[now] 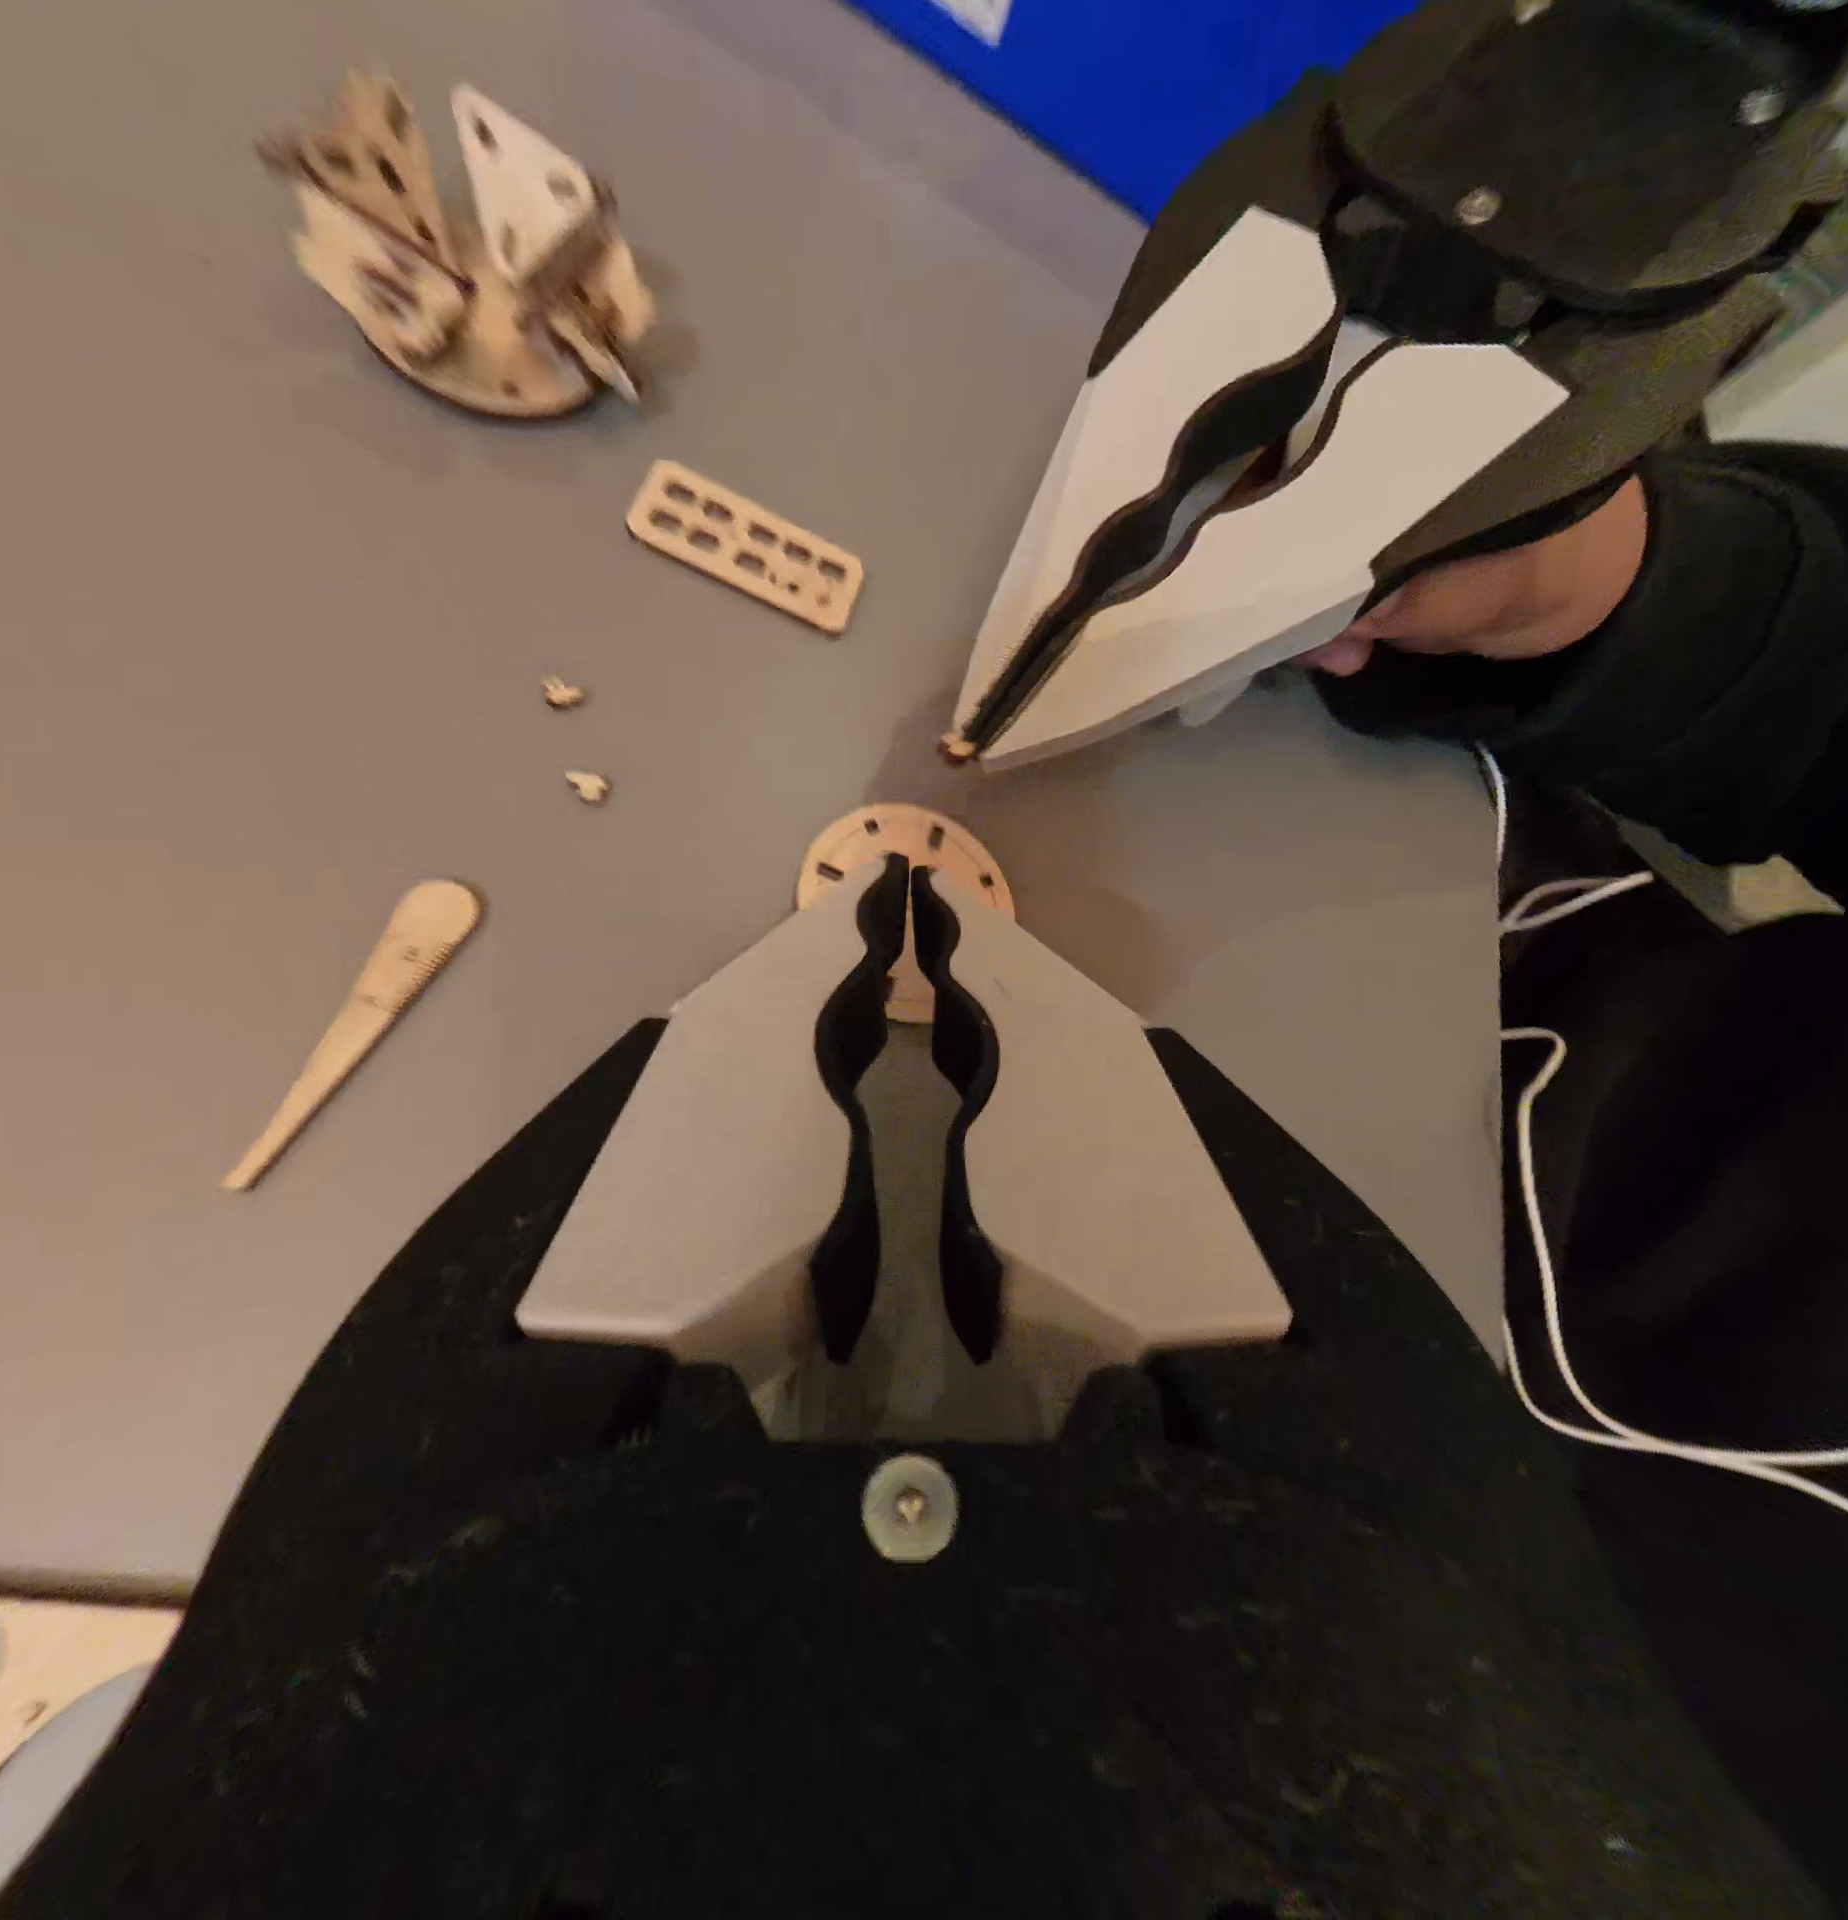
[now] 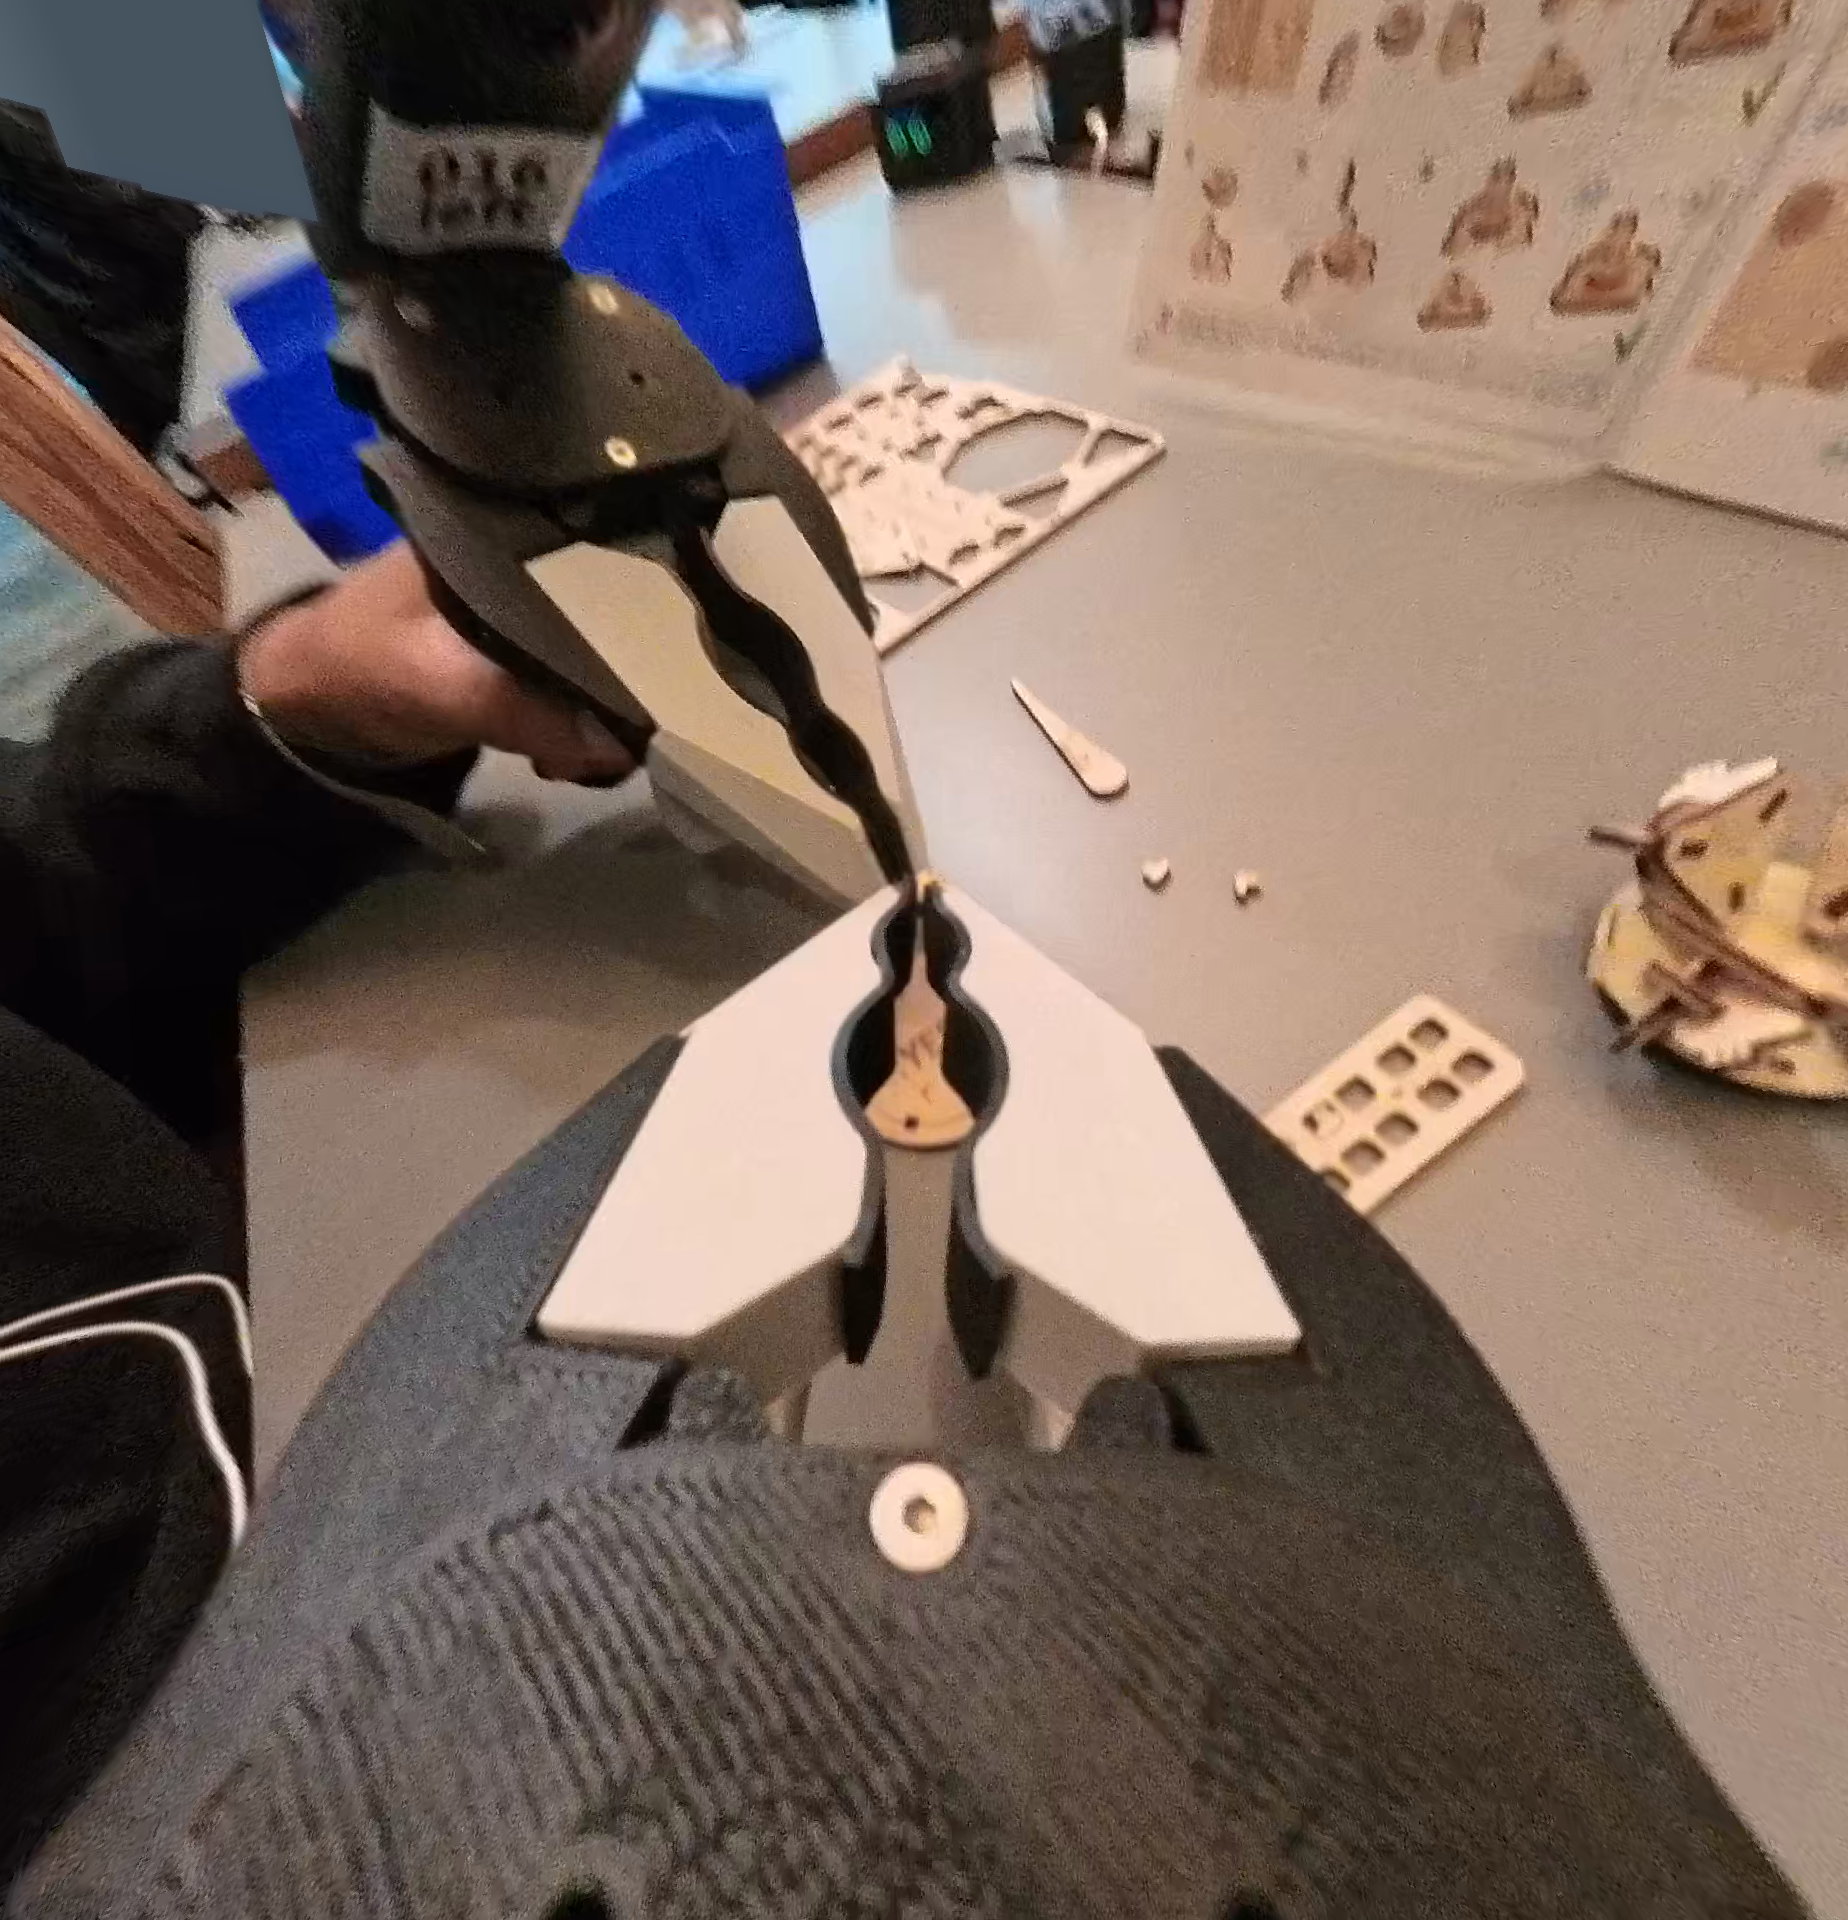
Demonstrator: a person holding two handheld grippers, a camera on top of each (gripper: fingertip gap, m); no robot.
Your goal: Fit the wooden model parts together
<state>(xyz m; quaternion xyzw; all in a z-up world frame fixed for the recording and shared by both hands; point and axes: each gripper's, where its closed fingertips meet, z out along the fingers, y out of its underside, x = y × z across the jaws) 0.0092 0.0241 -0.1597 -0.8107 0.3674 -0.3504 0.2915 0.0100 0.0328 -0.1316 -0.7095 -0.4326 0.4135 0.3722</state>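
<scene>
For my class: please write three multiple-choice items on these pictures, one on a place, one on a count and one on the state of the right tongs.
1. What lies under the tips of the left tongs?
A. a round slotted wooden disc
B. a blue bin
C. a white cable

2. How many tiny loose wooden bits lie on the grey table near the tapered wooden strip?
A. none
B. two
C. five

3. The right tongs are:
A. wide open
B. shut on a small wooden piece
C. gripping a cable

Answers:
1 A: the disc shows around and between the closed tips.
2 B: two bits lie apart, one above the other.
3 B: the piece sticks out at the closed tips.
</scene>
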